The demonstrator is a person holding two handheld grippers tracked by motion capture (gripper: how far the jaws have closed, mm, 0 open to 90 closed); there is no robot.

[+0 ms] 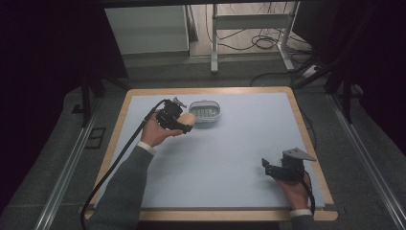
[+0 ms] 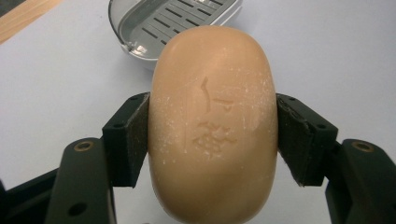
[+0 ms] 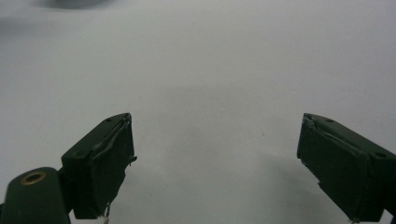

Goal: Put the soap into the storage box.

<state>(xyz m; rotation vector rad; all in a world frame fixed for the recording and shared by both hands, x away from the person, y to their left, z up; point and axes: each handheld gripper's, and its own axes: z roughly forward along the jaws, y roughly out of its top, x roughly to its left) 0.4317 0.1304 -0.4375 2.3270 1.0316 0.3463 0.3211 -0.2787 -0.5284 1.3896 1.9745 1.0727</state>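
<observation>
Left gripper [image 1: 184,125] fingers [image 2: 133,140] clamp soap [image 2: 212,126] beside dish [image 1: 206,112].

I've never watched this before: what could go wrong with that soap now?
The left tongs pinch the rounded soap only at its sides, so it might slip out. The soap dish sits just beyond; a misjudged drop could land on its rim or the table instead.

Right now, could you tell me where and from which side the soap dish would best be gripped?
Probably by its rim. The soap dish sits open side up on the table, and its slotted insert leaves nothing to pinch inside, so I would come from above and close on one long wall. The right gripper is open and free; the left gripper holds the soap.
</observation>
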